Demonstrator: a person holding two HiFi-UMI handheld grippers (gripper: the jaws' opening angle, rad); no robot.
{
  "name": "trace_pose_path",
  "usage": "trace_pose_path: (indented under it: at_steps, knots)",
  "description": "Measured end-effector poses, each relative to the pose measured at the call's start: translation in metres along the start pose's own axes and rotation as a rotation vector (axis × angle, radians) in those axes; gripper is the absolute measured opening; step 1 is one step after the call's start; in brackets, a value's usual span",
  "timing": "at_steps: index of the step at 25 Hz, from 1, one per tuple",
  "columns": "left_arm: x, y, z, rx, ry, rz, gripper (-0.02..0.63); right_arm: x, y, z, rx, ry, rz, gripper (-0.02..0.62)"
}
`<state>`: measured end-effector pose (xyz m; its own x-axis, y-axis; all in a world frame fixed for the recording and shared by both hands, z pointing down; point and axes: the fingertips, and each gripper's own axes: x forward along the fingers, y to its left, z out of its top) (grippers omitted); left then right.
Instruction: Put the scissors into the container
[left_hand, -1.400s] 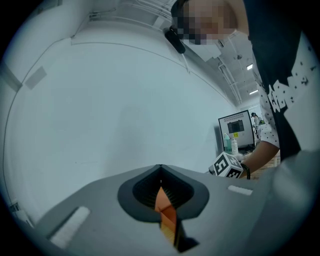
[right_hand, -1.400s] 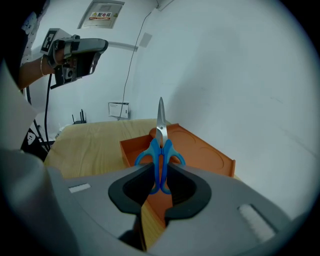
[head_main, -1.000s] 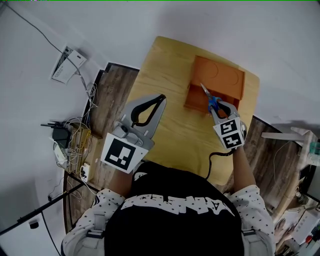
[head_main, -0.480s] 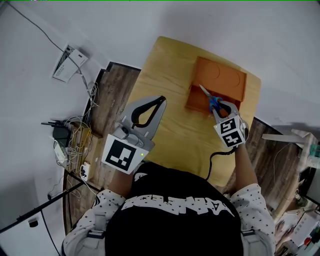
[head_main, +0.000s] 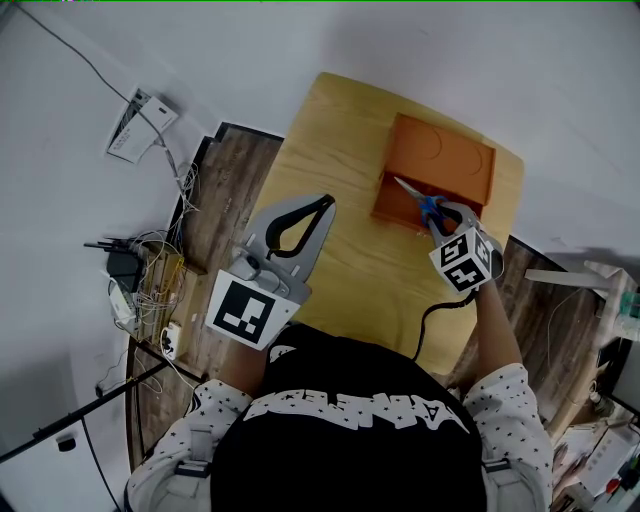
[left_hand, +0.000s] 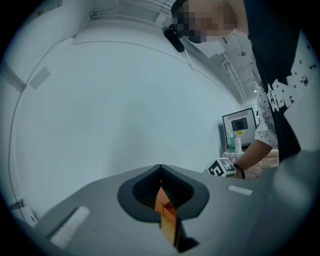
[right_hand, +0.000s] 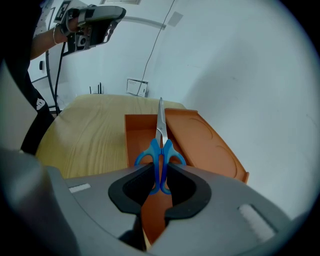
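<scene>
Over container (head_main: 452, 158) | right gripper (head_main: 447, 212) clasps scissors (head_main: 418, 196) | left gripper (head_main: 324, 203) closed, empty

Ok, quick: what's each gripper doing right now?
Left gripper: jaws closed, empty.
Right gripper: jaws closed on the blue-handled scissors.

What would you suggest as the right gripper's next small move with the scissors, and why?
Probably lower the right gripper a little, then release. It grips the scissors by their blue handles, and the blades point forward, seemingly above the open compartment of the orange container, not yet resting inside.
</scene>
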<state>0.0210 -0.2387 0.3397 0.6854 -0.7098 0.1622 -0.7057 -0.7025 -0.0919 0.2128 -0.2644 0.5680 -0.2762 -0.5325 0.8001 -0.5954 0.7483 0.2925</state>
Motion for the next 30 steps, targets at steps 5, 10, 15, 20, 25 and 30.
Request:
trace_pose_path:
  at_steps: [5,10,15,20,25,30]
  knots:
    - [-0.001,0.001,0.0,-0.005,-0.002,0.001,0.0,0.005,-0.001,-0.003,-0.052,0.039,0.014,0.092]
    - [0.0,-0.002,0.0,0.001,-0.001,-0.004,0.0,0.007,-0.003,-0.008,-0.087,0.068,0.027,0.092]
    - [-0.001,-0.001,-0.001,-0.003,0.001,-0.004,0.0,0.01,-0.004,-0.014,-0.137,0.113,0.041,0.092]
    - [-0.003,0.002,-0.001,-0.002,-0.004,0.003,0.0,0.012,-0.005,-0.02,-0.178,0.152,0.055,0.092]
    - [-0.003,0.002,-0.002,-0.009,0.001,0.001,0.0,0.015,-0.005,-0.023,-0.225,0.193,0.079,0.092]
    - [-0.003,0.004,-0.003,-0.022,-0.003,0.003,0.0,0.019,-0.006,-0.029,-0.237,0.225,0.103,0.092]
